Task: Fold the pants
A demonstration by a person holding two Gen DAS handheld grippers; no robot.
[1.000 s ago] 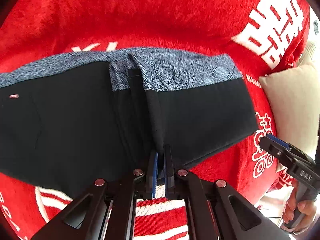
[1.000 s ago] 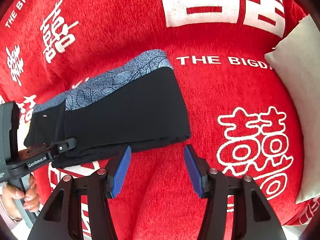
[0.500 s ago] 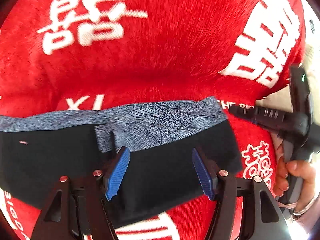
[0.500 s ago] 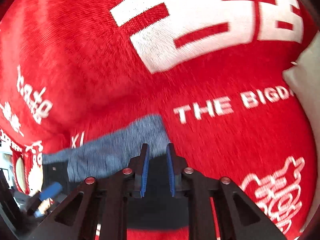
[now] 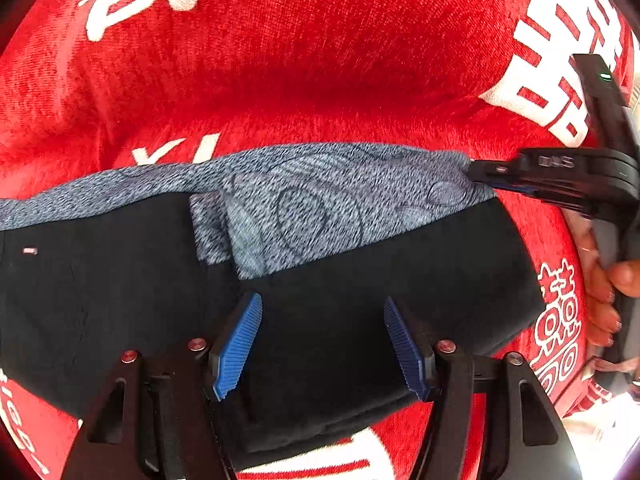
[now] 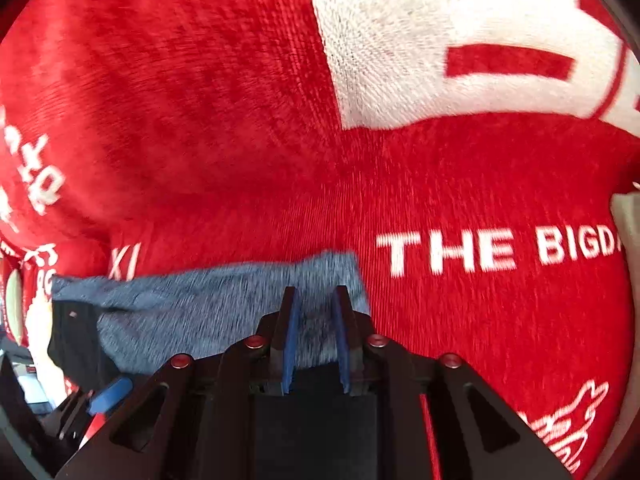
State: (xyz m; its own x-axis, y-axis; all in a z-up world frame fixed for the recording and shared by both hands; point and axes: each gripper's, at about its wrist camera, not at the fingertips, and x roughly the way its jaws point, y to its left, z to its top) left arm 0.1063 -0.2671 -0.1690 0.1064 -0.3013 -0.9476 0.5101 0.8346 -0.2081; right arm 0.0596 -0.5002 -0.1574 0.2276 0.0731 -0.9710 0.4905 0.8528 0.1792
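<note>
Both grippers have shifted: left gripper [image 5: 322, 346] now gapes above the black pants with grey patterned waistband [image 5: 320, 280] on the red plush blanket [image 5: 320, 80], right gripper [image 6: 314, 338] pinching the waistband corner. Next fold likely needs a second grip.

Black pants [image 5: 360, 320] with grey patterned waistband [image 5: 320, 204] on red blanket [image 5: 320, 60].

Black left gripper [image 5: 322, 346] with ribbed blue pads [image 5: 236, 346] and red screws.

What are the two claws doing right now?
Left gripper: open over the black pants, gripping nothing.
Right gripper: shut on the pants' grey waistband corner.
</note>
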